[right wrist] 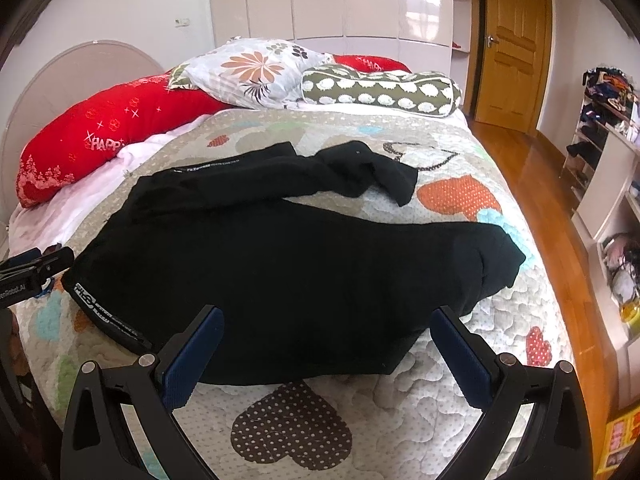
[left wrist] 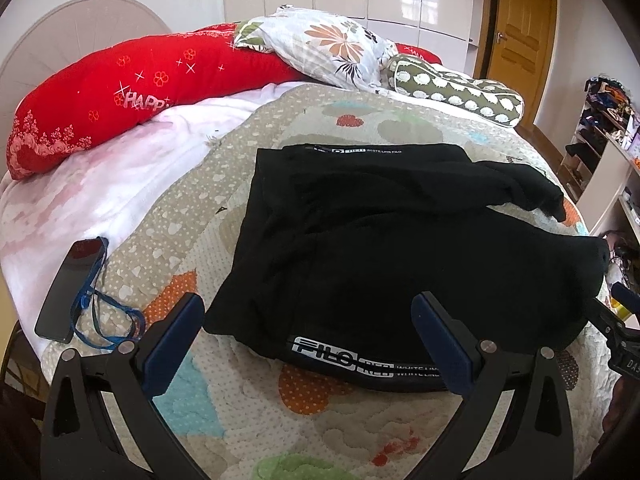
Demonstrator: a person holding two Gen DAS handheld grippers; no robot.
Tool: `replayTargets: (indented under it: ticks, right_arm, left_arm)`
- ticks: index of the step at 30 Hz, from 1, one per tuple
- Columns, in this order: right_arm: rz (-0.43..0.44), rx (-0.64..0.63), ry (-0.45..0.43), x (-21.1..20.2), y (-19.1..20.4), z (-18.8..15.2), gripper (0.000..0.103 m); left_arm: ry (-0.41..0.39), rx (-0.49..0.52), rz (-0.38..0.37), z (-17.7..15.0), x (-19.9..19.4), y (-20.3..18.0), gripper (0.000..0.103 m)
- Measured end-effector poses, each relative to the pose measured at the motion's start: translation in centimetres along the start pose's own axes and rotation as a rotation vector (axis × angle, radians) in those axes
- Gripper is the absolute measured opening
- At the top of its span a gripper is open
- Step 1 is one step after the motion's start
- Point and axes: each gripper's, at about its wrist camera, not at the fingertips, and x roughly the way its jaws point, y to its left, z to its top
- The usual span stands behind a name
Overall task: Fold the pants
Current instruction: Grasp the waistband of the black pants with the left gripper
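Left wrist view shows the black pants (left wrist: 380,240) lying on the bed (left wrist: 248,420), on top of a quilt with hearts and dots. The waistband with white letters sits at the near edge, close to the left gripper (left wrist: 308,336). Its jaws are spread wide apart and hold nothing. They hang just above the quilt, at the near edge of the pants. One pant leg reaches out to the right, and the other leg lies farther back, bunched and wrinkled.

A dark phone (left wrist: 68,288) rests at the left side of the bed, and a blue cord (left wrist: 108,316) lies curled beside it, touching it. A long red pillow (left wrist: 120,92) sits at the head of the bed. A flowered pillow (left wrist: 320,44) leans on it, and a green roll pillow (left wrist: 460,92) lies next to that.

Right wrist view shows the right gripper (right wrist: 328,340) with its jaws also spread wide and holding nothing. They hang over the near edge of the pants, at the thick leg part. A brown dotted heart on the quilt shows just below them. A wooden door (right wrist: 516,40) stands at the back right, and shelves (right wrist: 608,160) full of things stand along the right wall.
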Motion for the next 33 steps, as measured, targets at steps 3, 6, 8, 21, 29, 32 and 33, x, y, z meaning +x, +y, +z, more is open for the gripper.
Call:
replayTargets:
  ticks: [3,6,8,21,29,32,33]
  right_arm:
    - [-0.007,0.003,0.005,0.2,-0.3,-0.1,0.103]
    - [-0.011,0.023,0.012,0.3,-1.0,-0.5,0.103]
    - [-0.019,0.036,0.022,0.4,-1.7,-0.8,0.103]
    - [-0.066,0.224,0.073,1.0,-9.9,-4.0,0.103]
    - [-0.049,0.382,0.038,2.6,-13.9,-3.1,0.103]
    - [-0.089,0.380,0.050,3.7,-14.7,-1.7,0.102]
    - [-0.110,0.351,0.067,4.6,-14.5,-0.8,0.101]
  left_arm:
    - [0.011,-0.007,-0.004,-1.0,1.9,0.9,0.103]
    - [0.038,-0.037,-0.037,-1.9,3.1,2.1,0.103]
    - [0.056,-0.067,-0.045,-2.4,3.6,3.0,0.103]
    - [0.158,-0.324,-0.150,-6.1,9.8,7.3,0.103]
    - [0.171,-0.308,-0.230,-3.9,11.2,4.7,0.102]
    - [0.175,-0.267,-0.224,-3.6,11.6,3.5,0.098]
    - [0.175,-0.253,-0.208,-3.6,11.7,3.2,0.098]
